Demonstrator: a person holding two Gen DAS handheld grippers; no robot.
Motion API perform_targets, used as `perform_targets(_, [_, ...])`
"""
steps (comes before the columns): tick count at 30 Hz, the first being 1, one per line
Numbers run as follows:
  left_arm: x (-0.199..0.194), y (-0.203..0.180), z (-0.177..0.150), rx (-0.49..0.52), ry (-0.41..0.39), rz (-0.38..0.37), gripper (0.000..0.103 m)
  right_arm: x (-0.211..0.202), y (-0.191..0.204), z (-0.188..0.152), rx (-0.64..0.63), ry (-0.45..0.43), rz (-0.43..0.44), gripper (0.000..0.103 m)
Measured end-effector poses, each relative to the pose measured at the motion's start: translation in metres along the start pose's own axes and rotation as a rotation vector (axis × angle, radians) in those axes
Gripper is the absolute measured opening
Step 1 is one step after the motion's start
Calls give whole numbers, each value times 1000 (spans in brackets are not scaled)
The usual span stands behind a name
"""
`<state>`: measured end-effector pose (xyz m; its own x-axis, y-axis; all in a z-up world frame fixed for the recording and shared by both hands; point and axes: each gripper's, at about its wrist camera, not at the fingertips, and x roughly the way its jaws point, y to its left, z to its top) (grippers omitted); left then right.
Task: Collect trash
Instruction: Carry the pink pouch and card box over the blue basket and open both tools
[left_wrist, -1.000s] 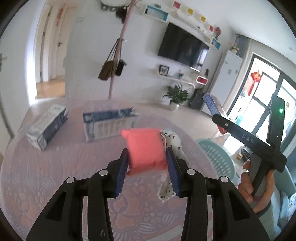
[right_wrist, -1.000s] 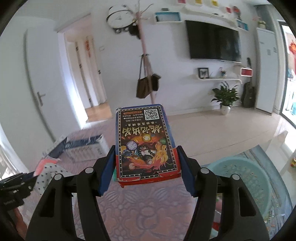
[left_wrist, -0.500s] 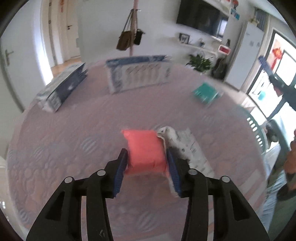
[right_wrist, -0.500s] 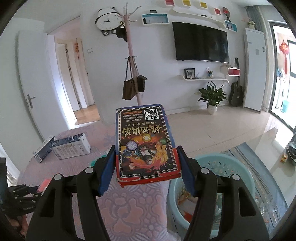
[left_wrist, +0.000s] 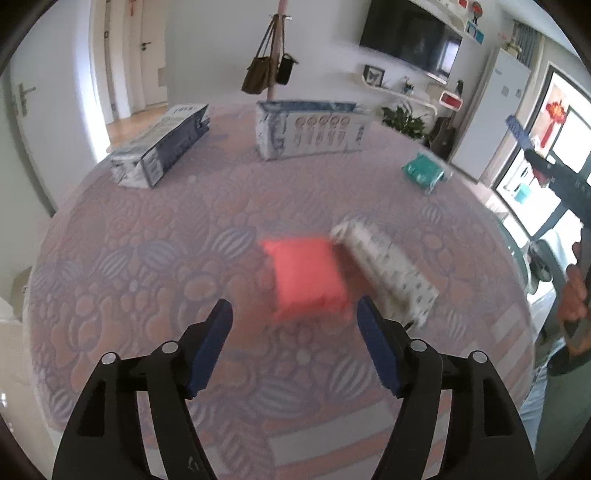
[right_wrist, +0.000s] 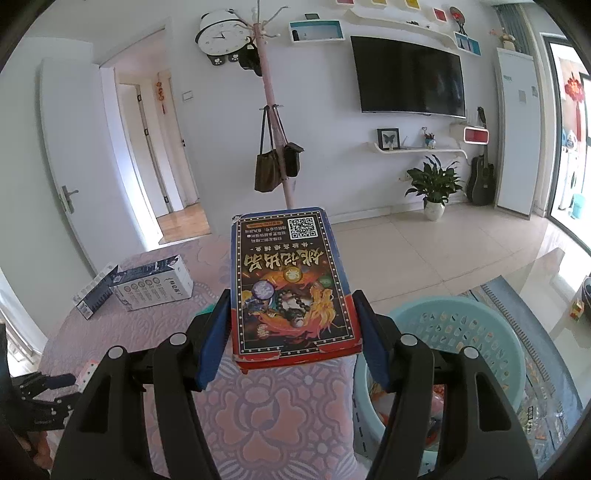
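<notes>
My left gripper (left_wrist: 294, 320) is open and empty. A coral-red packet (left_wrist: 306, 277) lies on the table just ahead, between the spread jaws, with a white patterned wrapper (left_wrist: 388, 266) to its right. My right gripper (right_wrist: 291, 325) is shut on a blue and red printed box (right_wrist: 291, 284), held up over the table edge. A light teal basket (right_wrist: 454, 339) with some trash inside stands on the floor below to the right.
Two blue and white cartons (left_wrist: 159, 146) (left_wrist: 312, 127) lie at the table's (left_wrist: 110, 266) far side, and a small teal packet (left_wrist: 423, 173) at the far right. The person's hand with the right gripper (left_wrist: 554, 173) shows at the right edge.
My left gripper lowered the coral packet to the table, opened and let it go. My right gripper moved with the box toward the basket.
</notes>
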<state>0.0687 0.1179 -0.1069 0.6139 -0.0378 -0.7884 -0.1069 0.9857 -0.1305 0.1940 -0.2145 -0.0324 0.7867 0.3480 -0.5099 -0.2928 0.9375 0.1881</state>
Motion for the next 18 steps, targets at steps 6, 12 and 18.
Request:
perform_targets(6, [10,-9,3,17,10,12,70,2,-4,0,20,12,11,60])
perform_targets(12, [19,-10,18,13,-3,88,48,-4,-11,2,29,6,-2,60])
perform_targets(18, [-14,-9,47,-28,-107,53,36,-35,-26,15,52,-91,-16,60])
